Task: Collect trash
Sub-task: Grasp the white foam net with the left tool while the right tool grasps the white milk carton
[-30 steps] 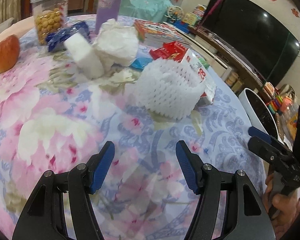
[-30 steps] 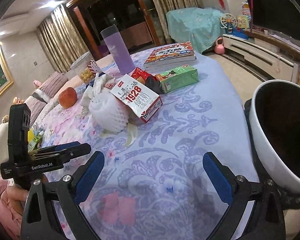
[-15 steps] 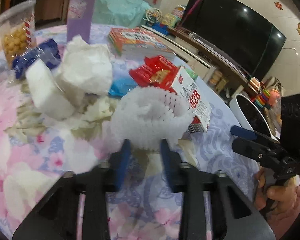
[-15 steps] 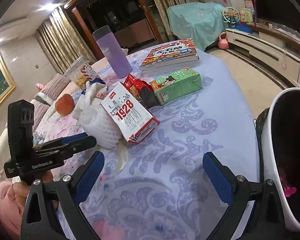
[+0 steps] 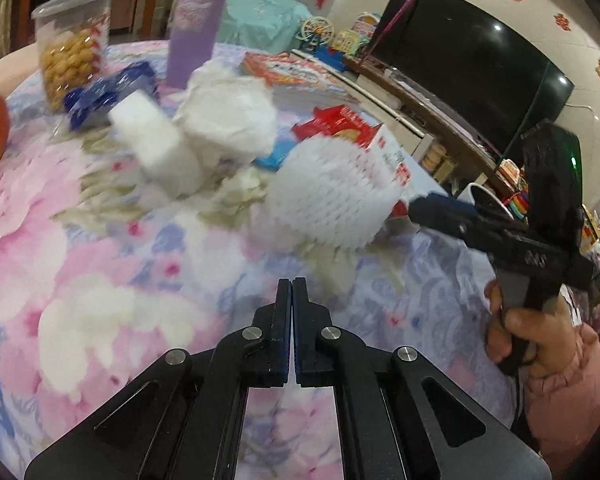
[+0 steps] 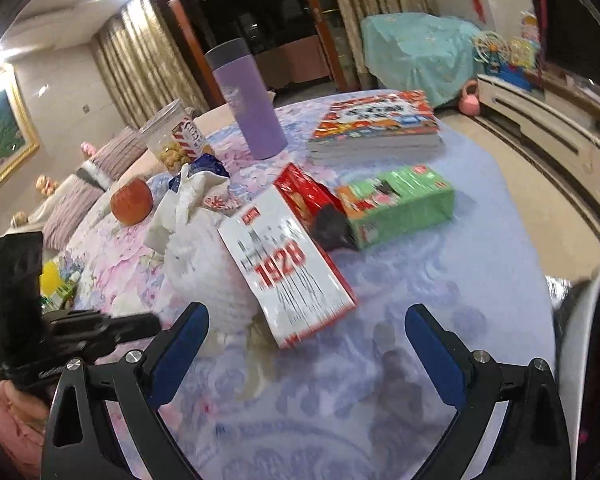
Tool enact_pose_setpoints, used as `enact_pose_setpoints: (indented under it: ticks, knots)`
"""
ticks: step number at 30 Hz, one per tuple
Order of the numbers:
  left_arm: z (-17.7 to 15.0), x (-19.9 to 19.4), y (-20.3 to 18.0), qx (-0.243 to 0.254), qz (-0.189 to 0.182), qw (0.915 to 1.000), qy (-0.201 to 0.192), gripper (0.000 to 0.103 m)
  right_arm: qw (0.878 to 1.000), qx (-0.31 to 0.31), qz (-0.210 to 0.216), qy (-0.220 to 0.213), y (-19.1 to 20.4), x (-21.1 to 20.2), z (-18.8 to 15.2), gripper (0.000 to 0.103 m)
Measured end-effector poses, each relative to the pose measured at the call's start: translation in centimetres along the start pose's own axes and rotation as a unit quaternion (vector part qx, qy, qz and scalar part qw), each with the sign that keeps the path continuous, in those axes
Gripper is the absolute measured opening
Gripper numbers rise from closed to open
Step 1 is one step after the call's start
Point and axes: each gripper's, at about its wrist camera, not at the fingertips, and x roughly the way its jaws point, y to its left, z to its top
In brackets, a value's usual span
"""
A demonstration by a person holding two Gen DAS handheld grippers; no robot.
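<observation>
white foam net (image 5: 332, 196) sits just ahead of left tongs (image 5: 291, 285), closed on nothing; right tongs (image 6: 306, 320) wide open, empty. green box (image 6: 400, 200) only in right view.

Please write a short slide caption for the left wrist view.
Left gripper shut and empty, short of the white foam net on the floral tablecloth.

Tablecloth (image 5: 100, 264): floral printed cloth, smooth. Fruit net (image 5: 332, 196): white foam mesh, ribbed. Crumpled tissue (image 5: 228, 116): matt paper. Carton (image 6: 288, 264): glossy printed card. Tumbler (image 6: 248, 108): matt lilac plastic. Gripper frames: matt black plastic, metal screws.
</observation>
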Motion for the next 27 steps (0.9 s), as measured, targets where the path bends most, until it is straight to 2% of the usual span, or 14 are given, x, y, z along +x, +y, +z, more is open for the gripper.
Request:
enact_pose_setpoints:
  ticks: [4, 5, 6, 8, 9, 11, 12, 13, 18, 20, 24, 26, 27]
  knots:
    - [0.0, 0.1, 0.5, -0.017, 0.006, 0.9998, 0.007, 0.002, 1.000, -0.023, -0.008, 0.008, 0.6, 1.6, 0.6, 0.097]
    - [0.1, 0.2, 0.3, -0.018, 0.008, 0.9998, 0.007, 0.003, 1.000, -0.024, -0.008, 0.009, 0.6, 1.7, 0.6, 0.087]
    - [0.2, 0.2, 0.1, -0.018, 0.010, 0.9998, 0.007, 0.008, 1.000, -0.024, -0.003, 0.015, 0.5, 1.8, 0.5, 0.067]
    - [0.6, 0.3, -0.5, -0.014, 0.015, 0.9998, 0.007, 0.026, 1.000, -0.016, -0.002, 0.027, 0.1, 2.1, 0.4, 0.052]
    - [0.7, 0.4, -0.8, -0.012, 0.019, 0.9997, 0.004, 0.042, 1.000, -0.012, -0.002, 0.023, -0.1, 1.8, 0.2, 0.052]
    - [1.2, 0.6, -1.9, -0.005, 0.027, 0.9996, -0.005, 0.058, 1.000, 0.003, 0.000, 0.016, -0.7, 0.8, -0.2, 0.052]
    - [1.4, 0.8, -2.3, -0.005, 0.034, 0.9994, -0.006, 0.074, 1.000, 0.008, -0.001, 0.013, -0.9, 0.5, -0.3, 0.052]
    - [1.6, 1.1, -2.6, -0.005, 0.040, 0.9991, -0.011, 0.078, 1.000, 0.018, -0.003, 0.008, -1.2, -0.3, -0.8, 0.052]
    - [2.9, 3.6, -4.4, -0.008, 0.048, 0.9988, -0.005, 0.081, 0.998, 0.059, -0.005, -0.009, -2.9, -3.2, -2.6, 0.052]
    - [3.4, 4.6, -5.0, -0.005, 0.062, 0.9980, -0.005, 0.081, 0.997, 0.081, -0.004, -0.013, -3.8, -4.4, -3.6, 0.052]
    - [4.1, 5.1, -4.8, -0.020, 0.081, 0.9962, -0.027, 0.081, 0.995, 0.101, -0.005, -0.016, -4.7, -5.6, -4.7, 0.052]
    - [4.4, 4.9, -4.6, -0.024, 0.078, 0.9958, -0.042, 0.064, 0.994, 0.106, -0.007, -0.017, -4.9, -6.0, -5.1, 0.052]
    - [4.4, 5.0, -4.5, -0.023, 0.075, 0.9961, -0.040, 0.041, 0.994, 0.107, -0.008, -0.018, -4.9, -6.2, -5.2, 0.052]
